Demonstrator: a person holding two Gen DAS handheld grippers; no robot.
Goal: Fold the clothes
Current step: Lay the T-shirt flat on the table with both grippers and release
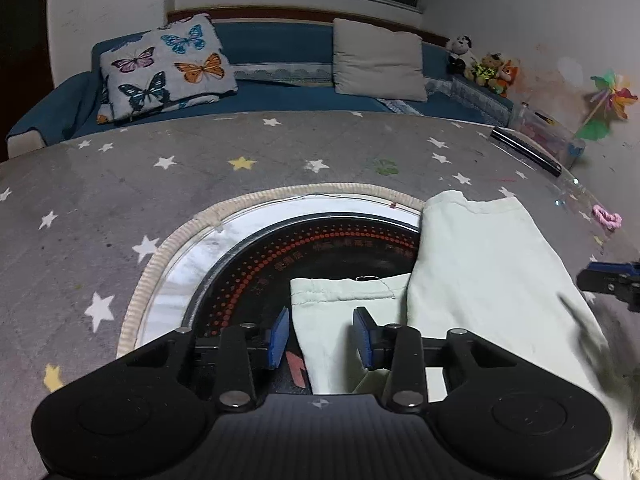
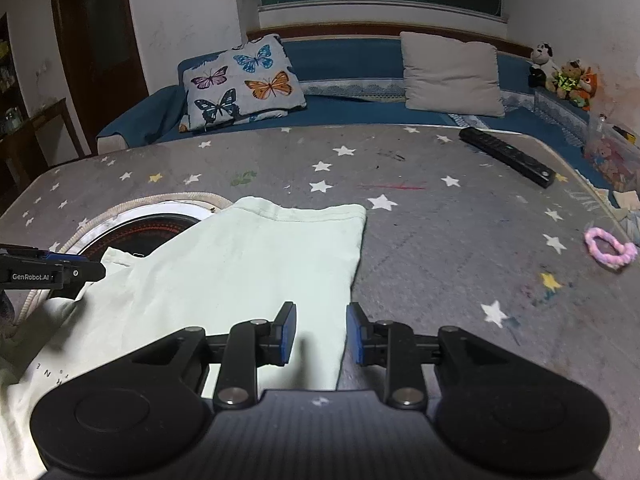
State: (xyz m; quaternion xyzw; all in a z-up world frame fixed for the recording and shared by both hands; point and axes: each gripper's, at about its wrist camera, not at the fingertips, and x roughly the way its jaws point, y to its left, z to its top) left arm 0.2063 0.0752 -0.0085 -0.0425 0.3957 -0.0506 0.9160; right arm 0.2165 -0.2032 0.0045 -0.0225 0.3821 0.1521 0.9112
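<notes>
A pale mint garment (image 1: 480,264) lies flat on the grey star-print table cover (image 1: 120,184). One narrow leg or sleeve (image 1: 340,300) runs toward me over the black induction plate (image 1: 320,248). My left gripper (image 1: 322,334) hovers open above that narrow part, blue pads on either side of it. In the right wrist view the same garment (image 2: 248,264) spreads left of centre. My right gripper (image 2: 322,330) stands open over the garment's right edge. The left gripper (image 2: 52,274) shows at the far left, and the right gripper's tip (image 1: 612,280) at the right edge.
A black remote (image 2: 508,156) lies at the table's far right, a pink braided ring (image 2: 610,252) near the right edge. Behind the table is a blue sofa with a butterfly cushion (image 2: 240,84), a grey cushion (image 2: 452,74) and soft toys (image 2: 564,76).
</notes>
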